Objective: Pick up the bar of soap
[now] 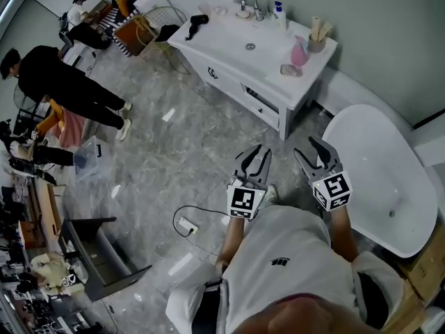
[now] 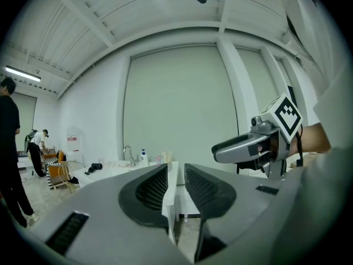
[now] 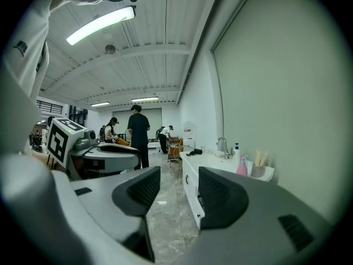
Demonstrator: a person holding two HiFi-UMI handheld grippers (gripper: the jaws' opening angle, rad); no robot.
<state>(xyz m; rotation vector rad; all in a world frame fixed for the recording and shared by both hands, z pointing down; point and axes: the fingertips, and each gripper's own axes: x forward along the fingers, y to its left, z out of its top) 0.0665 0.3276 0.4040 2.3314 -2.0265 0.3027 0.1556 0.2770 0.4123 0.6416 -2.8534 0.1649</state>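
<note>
A white vanity (image 1: 229, 54) with a sink stands at the far side of the marble floor. On its right front corner lies a small pale lump (image 1: 290, 69) that may be the bar of soap; I cannot tell for sure. Both grippers hang in the air close to the person's chest, far from the vanity. My left gripper (image 1: 257, 152) (image 2: 176, 173) has its jaws a narrow gap apart with nothing between them. My right gripper (image 1: 307, 148) (image 3: 179, 181) is open wider and empty. The vanity (image 3: 220, 162) shows ahead and to the right in the right gripper view.
On the vanity are a faucet (image 1: 252, 4), a pump bottle (image 1: 279, 12), a pink bottle (image 1: 299, 51), a cup of brushes (image 1: 316, 42) and a hair dryer (image 1: 198, 21). A white bathtub (image 1: 375, 179) stands right. A power strip (image 1: 186, 225) lies on the floor. People stand at left.
</note>
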